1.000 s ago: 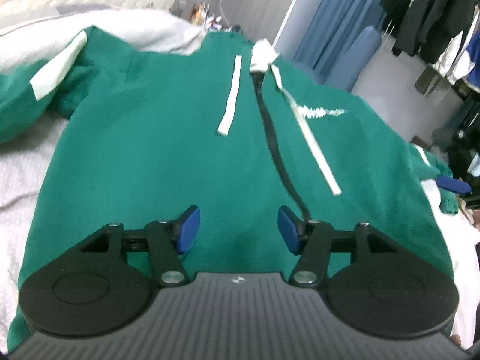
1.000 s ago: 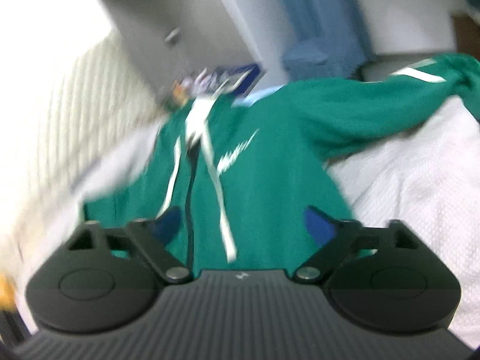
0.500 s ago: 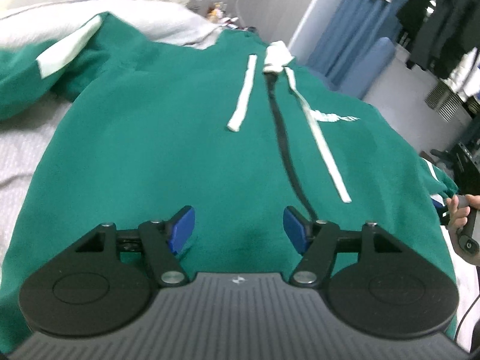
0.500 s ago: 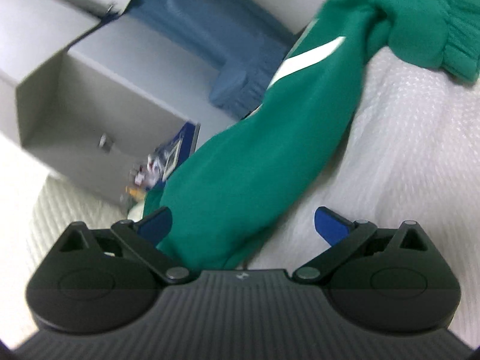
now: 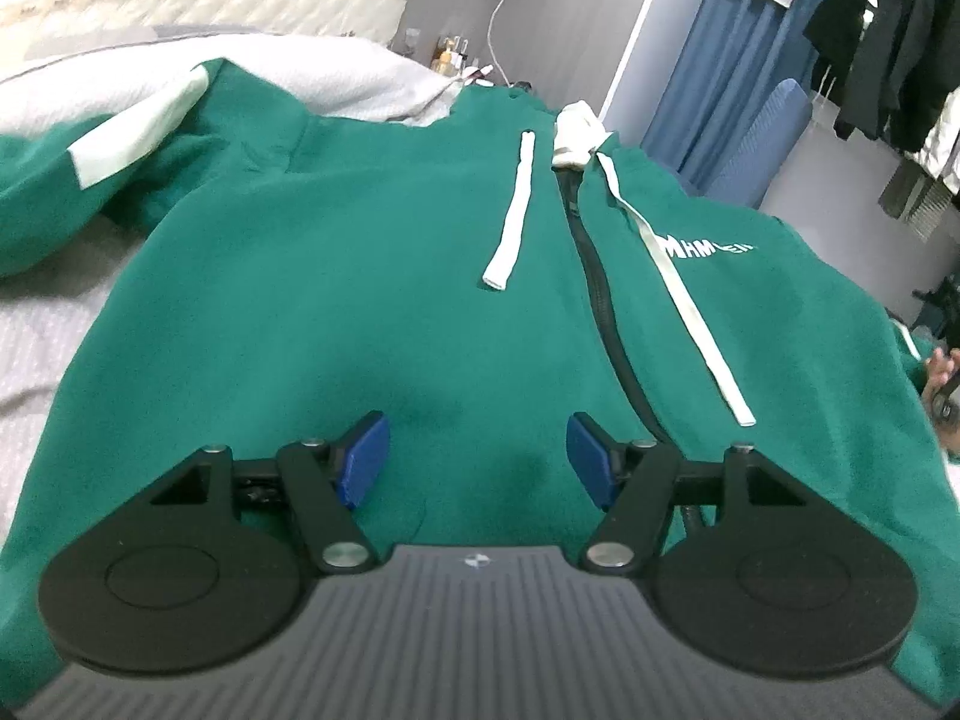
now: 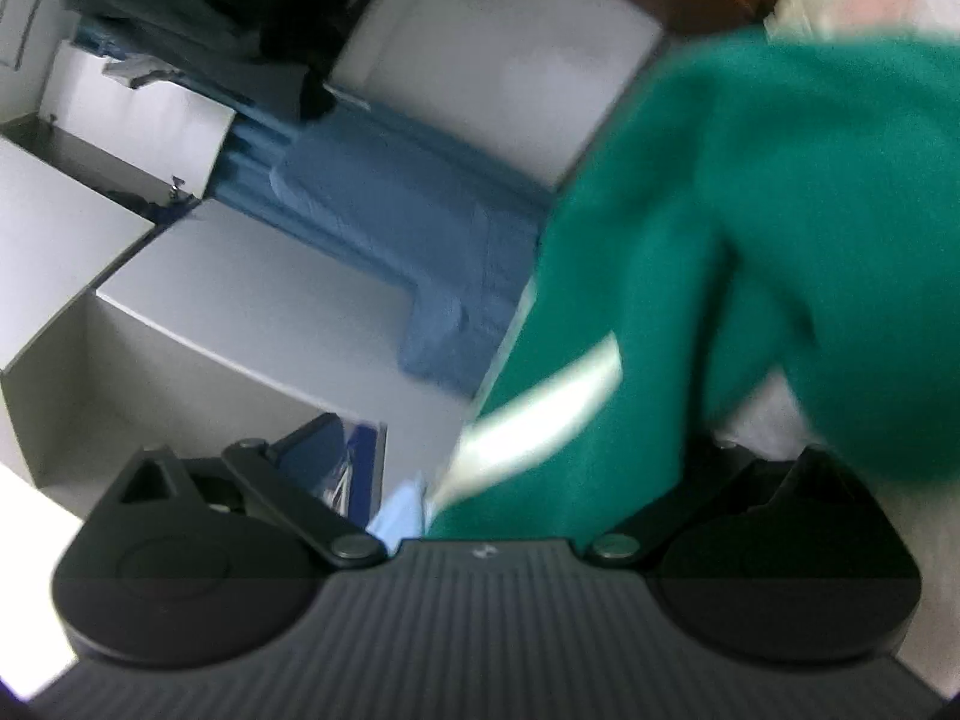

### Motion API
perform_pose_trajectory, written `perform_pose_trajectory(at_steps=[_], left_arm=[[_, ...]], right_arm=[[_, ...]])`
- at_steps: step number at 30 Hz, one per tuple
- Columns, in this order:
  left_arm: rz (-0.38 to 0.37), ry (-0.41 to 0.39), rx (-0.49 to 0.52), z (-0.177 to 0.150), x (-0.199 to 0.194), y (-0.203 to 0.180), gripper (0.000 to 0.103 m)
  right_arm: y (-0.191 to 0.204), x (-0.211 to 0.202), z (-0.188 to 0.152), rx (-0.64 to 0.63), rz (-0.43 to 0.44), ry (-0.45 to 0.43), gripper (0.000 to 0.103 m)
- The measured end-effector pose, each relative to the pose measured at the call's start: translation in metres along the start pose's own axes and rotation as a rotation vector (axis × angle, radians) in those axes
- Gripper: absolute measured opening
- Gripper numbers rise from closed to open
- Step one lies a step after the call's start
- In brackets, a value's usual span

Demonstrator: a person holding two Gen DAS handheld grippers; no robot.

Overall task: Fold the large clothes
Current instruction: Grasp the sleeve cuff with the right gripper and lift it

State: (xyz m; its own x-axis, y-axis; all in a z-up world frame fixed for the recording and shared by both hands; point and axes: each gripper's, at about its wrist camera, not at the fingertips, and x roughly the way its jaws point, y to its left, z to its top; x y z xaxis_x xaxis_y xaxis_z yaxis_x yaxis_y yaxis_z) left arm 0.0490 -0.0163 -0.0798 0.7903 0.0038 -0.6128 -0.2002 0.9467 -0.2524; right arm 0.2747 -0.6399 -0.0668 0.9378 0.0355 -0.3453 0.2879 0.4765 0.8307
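A green zip hoodie (image 5: 360,276) lies front up on the bed, with a black zipper (image 5: 600,300) and two white drawstrings (image 5: 510,222). Its left sleeve (image 5: 66,192), marked by a white patch, is bunched at the far left. My left gripper (image 5: 478,459) hovers open just over the lower front, nothing between its blue pads (image 5: 363,459). In the blurred right wrist view, the other green sleeve (image 6: 750,252) with a white stripe (image 6: 540,408) hangs between the widely spread jaws of my right gripper (image 6: 528,456). Its right pad is hidden behind the cloth.
A white quilted bedcover (image 5: 48,324) lies under the hoodie. Small bottles (image 5: 447,57) stand beyond the bed. A blue chair (image 5: 762,144) and hanging dark clothes (image 5: 888,30) are at the right. A hand (image 5: 942,372) shows at the right edge. A grey cabinet (image 6: 180,330) stands beside the bed.
My right gripper swung off the hoodie's front and rolled over to the right sleeve, which now sits between its jaws. The left gripper sank slightly toward the fabric and stays open.
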Motion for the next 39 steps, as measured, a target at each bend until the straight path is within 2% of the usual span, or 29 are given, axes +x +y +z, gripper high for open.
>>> perform_pose_trajectory(at_steps=[3, 6, 8, 11, 13, 17, 19, 21, 28, 33, 34, 36, 37, 38, 39], left_arm=[[-0.005, -0.011, 0.025, 0.0, 0.005, -0.004, 0.07], [-0.013, -0.012, 0.03, 0.001, 0.009, -0.006, 0.07], [-0.014, -0.011, 0.034, 0.001, 0.011, -0.007, 0.07], [-0.018, -0.009, 0.031, 0.003, 0.013, -0.005, 0.07], [-0.02, -0.008, 0.023, 0.003, 0.012, -0.004, 0.07], [-0.02, -0.007, 0.012, 0.003, 0.009, -0.003, 0.07], [-0.016, -0.009, 0.012, 0.003, 0.007, -0.003, 0.07], [-0.008, -0.013, 0.015, 0.003, 0.004, -0.004, 0.07], [0.009, -0.017, 0.01, 0.002, -0.003, -0.003, 0.07], [0.009, -0.006, 0.017, 0.003, 0.003, -0.002, 0.07], [0.01, -0.004, 0.019, 0.002, 0.004, -0.002, 0.07], [0.011, 0.0, 0.023, 0.002, 0.007, -0.003, 0.07], [0.015, 0.001, 0.027, 0.001, 0.008, -0.004, 0.07], [0.017, 0.003, 0.034, 0.001, 0.009, -0.005, 0.07], [0.02, 0.006, 0.044, 0.0, 0.01, -0.006, 0.07]], right_arm=[[0.0, 0.0, 0.021, 0.003, -0.002, -0.055, 0.103], [0.003, -0.01, 0.05, -0.039, -0.006, -0.177, 0.103], [0.0, -0.013, 0.071, -0.003, 0.026, -0.189, 0.103], [0.004, -0.034, 0.092, -0.062, 0.024, -0.283, 0.103], [-0.001, -0.044, 0.104, -0.069, 0.036, -0.3, 0.103], [-0.021, -0.059, 0.109, -0.04, -0.037, -0.275, 0.103], [-0.033, -0.064, 0.106, -0.009, -0.051, -0.219, 0.103], [-0.042, -0.068, 0.097, -0.001, -0.106, -0.185, 0.103], [-0.055, -0.053, 0.078, -0.036, -0.17, -0.073, 0.103], [-0.063, -0.036, 0.073, -0.039, -0.227, -0.087, 0.101], [-0.064, -0.034, 0.073, -0.055, -0.243, -0.092, 0.098], [-0.06, -0.023, 0.074, -0.159, -0.331, -0.08, 0.077], [-0.058, -0.018, 0.075, -0.209, -0.378, -0.067, 0.063], [-0.057, -0.015, 0.077, -0.227, -0.389, -0.071, 0.046], [-0.058, -0.014, 0.081, -0.222, -0.391, -0.073, 0.036]])
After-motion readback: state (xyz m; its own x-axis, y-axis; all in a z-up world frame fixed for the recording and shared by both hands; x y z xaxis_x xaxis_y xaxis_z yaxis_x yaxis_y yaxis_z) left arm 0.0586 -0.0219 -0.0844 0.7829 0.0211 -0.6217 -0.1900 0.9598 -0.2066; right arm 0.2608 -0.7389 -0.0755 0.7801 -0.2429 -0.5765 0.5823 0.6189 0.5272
